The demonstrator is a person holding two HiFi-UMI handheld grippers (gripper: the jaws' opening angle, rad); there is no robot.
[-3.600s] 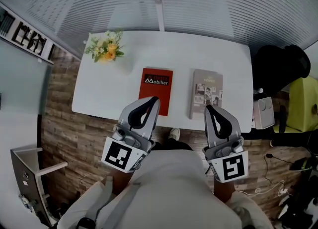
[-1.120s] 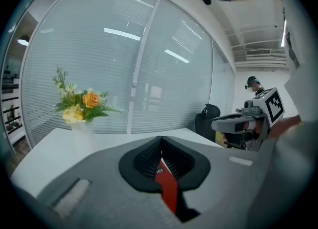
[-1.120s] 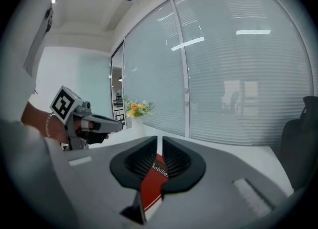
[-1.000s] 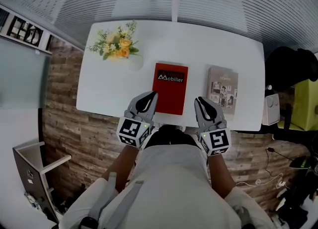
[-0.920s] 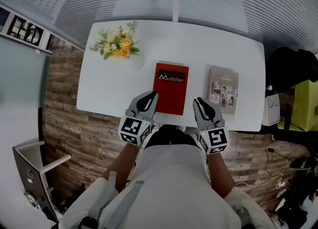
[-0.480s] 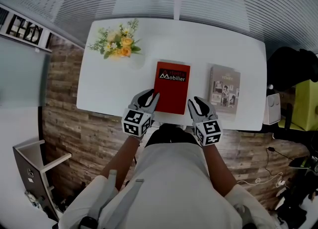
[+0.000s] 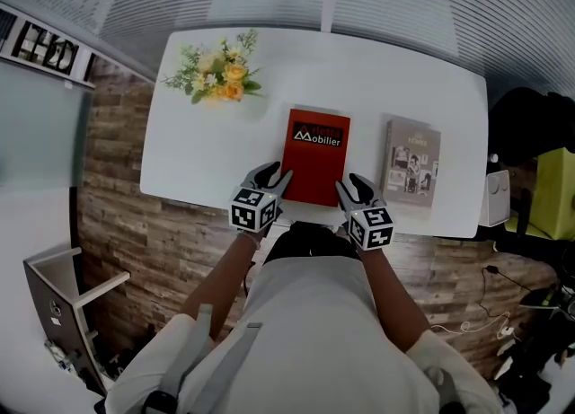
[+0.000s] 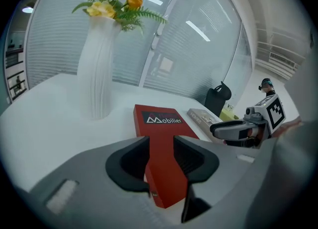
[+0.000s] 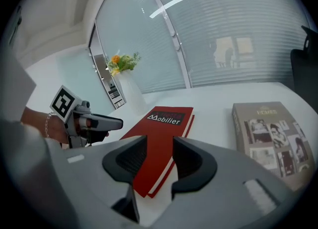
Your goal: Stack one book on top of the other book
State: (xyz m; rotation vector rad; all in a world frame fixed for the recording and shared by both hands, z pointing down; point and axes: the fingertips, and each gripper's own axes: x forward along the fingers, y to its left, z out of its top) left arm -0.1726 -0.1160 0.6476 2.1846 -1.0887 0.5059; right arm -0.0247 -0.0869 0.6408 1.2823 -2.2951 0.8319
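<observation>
A red book (image 7: 316, 156) lies flat on the white table (image 7: 198, 152), with a grey book (image 7: 412, 162) to its right. My left gripper (image 7: 277, 175) hovers at the red book's near left corner, and my right gripper (image 7: 347, 187) at its near right corner. Both sets of jaws are opening. In the left gripper view the red book (image 8: 160, 136) shows through the gap of the left gripper (image 8: 161, 156), and no pad presses on it. The right gripper (image 9: 159, 161) likewise frames the red book (image 9: 161, 126) without touching it, with the grey book (image 9: 271, 133) to the right.
A white vase of yellow flowers (image 7: 220, 80) stands at the table's far left, behind the red book. A dark chair (image 7: 530, 125) and a yellow-green object (image 7: 557, 192) are beyond the table's right end. The person stands at the near edge.
Both grippers have come down and forward to the red book's near corners. Their jaws, shut a second ago, now stand apart.
</observation>
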